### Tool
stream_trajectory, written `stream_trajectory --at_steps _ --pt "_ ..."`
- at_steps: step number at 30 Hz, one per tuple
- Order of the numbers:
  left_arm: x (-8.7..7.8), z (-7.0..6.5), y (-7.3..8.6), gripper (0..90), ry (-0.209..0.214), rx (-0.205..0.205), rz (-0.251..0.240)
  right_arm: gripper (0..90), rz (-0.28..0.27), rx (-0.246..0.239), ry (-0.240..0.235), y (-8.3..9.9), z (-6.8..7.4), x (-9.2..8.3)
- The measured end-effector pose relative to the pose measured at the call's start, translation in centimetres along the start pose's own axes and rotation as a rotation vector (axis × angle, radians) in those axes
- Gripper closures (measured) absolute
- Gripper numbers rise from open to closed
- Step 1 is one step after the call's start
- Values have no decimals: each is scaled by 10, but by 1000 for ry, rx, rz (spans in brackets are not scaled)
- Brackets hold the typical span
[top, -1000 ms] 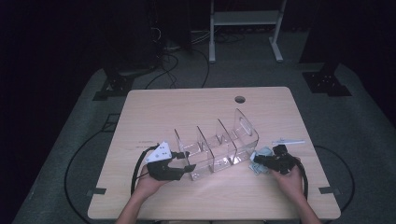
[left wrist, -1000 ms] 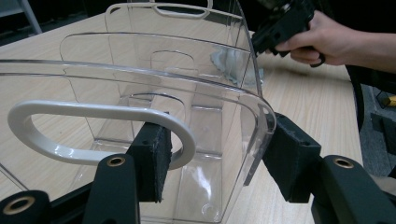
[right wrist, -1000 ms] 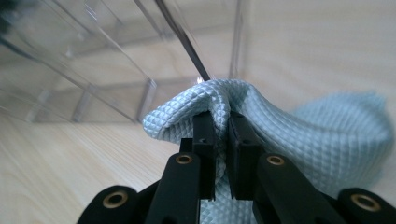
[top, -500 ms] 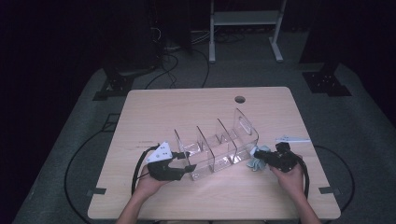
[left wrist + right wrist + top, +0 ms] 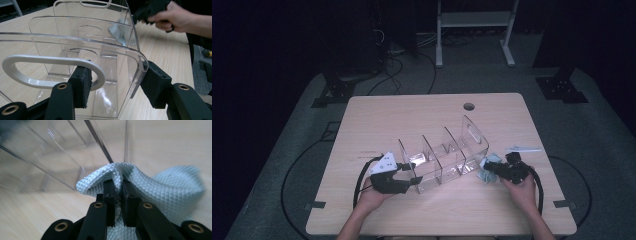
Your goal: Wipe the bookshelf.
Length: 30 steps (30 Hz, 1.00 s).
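Clear acrylic divider rack (image 5: 447, 157) lying on table, pale blue waffle cloth (image 5: 160, 187) bunched against its end wall.

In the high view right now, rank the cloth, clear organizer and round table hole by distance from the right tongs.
1. Cloth, pinched in the right tongs.
2. Clear organizer, just left.
3. Round table hole, at the far edge.
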<state>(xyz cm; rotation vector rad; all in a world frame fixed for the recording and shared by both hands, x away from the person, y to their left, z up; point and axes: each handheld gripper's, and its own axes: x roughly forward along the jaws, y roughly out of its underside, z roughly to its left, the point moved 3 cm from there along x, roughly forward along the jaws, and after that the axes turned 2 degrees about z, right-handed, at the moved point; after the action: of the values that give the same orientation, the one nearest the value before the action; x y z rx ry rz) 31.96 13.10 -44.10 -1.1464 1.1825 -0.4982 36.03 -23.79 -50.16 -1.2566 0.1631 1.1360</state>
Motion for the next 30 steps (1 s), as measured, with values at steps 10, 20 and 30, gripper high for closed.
stream_trajectory --at_steps 10,20,30 --pt "0 -1 0 450 -1 -2 -1 824 -22 13 -16 -3 0 -4" --pt "0 -2 0 453 1 0 -1 824 -82 5 -22 -8 8 -14" --pt "0 -2 0 454 2 0 0 825 -91 13 -37 -9 6 -15"
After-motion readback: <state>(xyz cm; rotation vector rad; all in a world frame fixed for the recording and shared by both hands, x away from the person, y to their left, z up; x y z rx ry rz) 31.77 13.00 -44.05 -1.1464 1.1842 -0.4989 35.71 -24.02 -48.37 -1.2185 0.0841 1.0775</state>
